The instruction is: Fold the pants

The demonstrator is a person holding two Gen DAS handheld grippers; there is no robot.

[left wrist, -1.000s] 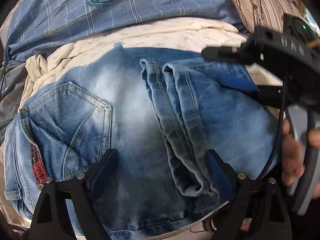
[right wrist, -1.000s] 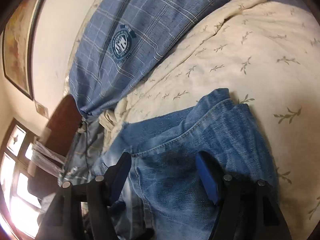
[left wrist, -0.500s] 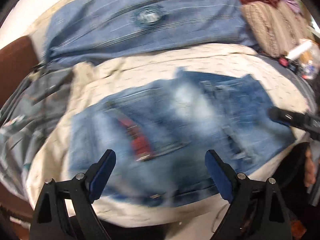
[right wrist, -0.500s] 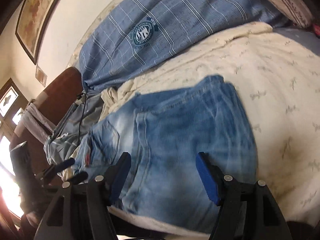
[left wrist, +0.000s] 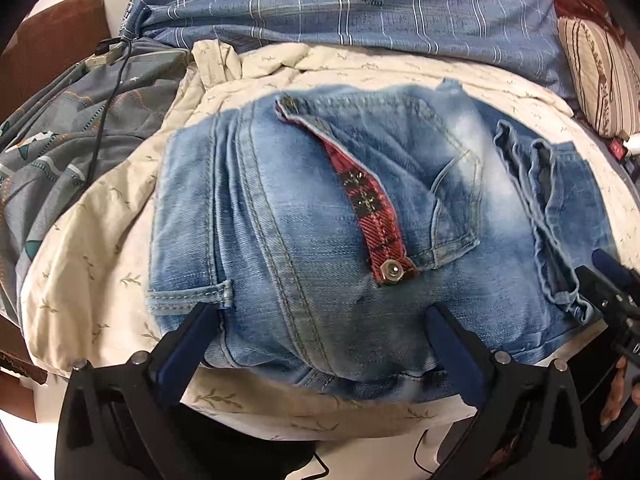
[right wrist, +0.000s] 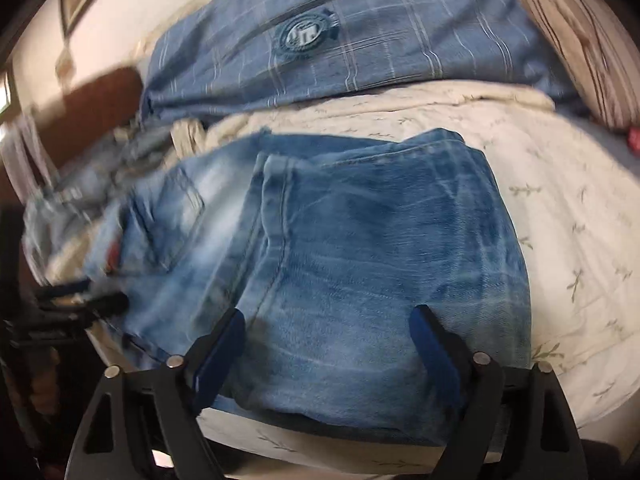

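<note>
Blue-padded fingers (left wrist: 452, 344) of the left gripper (left wrist: 320, 320) stand wide apart with nothing between them, poised over the near edge of the folded jeans (left wrist: 360, 240). Those of the right gripper (right wrist: 326, 332) are likewise spread and hold nothing, above the near edge of the same bundle (right wrist: 360, 248).

The jeans lie folded into a compact packet on a cream leaf-print sheet (left wrist: 100, 220) covering the bed. Its long axis runs left to right across both views. In the left wrist view the waistband end, with a red tartan lining strip (left wrist: 372, 208) and metal button (left wrist: 392, 271), faces up; a back pocket (left wrist: 456, 200) sits beside it, and the folded leg hems (left wrist: 540, 216) lie at the right end. The right gripper's tip (left wrist: 612, 280) shows just beside that end.

Beyond the jeans lies a blue checked blanket (left wrist: 340, 12) with a round crest; a striped cushion (left wrist: 592, 72) is at the far right.
</note>
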